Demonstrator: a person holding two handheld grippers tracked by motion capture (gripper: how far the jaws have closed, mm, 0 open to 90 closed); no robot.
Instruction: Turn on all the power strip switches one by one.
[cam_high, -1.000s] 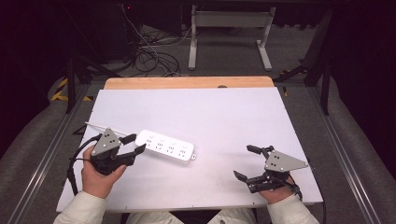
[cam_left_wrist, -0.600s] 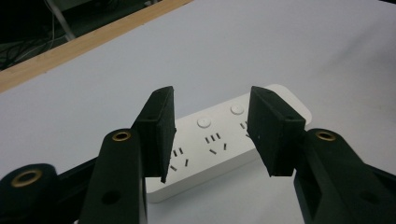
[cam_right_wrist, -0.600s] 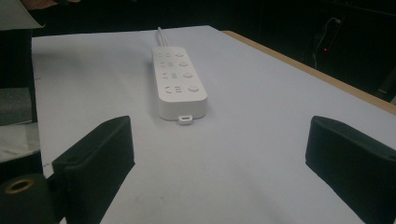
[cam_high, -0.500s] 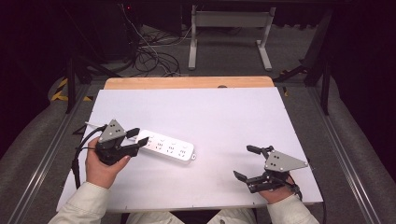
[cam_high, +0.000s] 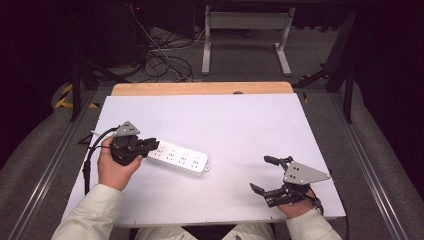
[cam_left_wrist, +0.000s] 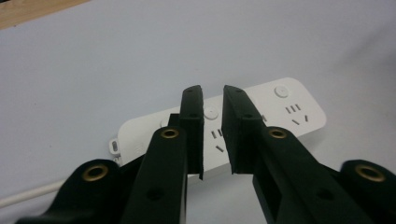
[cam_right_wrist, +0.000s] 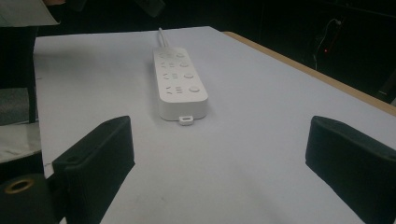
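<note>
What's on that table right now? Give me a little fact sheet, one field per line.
Surface: white table with a wooden far edge
Object: white power strip, lying flat, cord end toward the person's left
Left gripper: over the strip's cord end, fingers nearly closed with a narrow gap, nothing between them
Right gripper: fingers wide apart, holding nothing, well clear of the strip
Strip sockets: several, each with a round button beside it
Floor beyond table: cables and a metal frame

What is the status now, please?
Left gripper nearly shut over power strip end. Right gripper open, apart. Nothing in the way.
</note>
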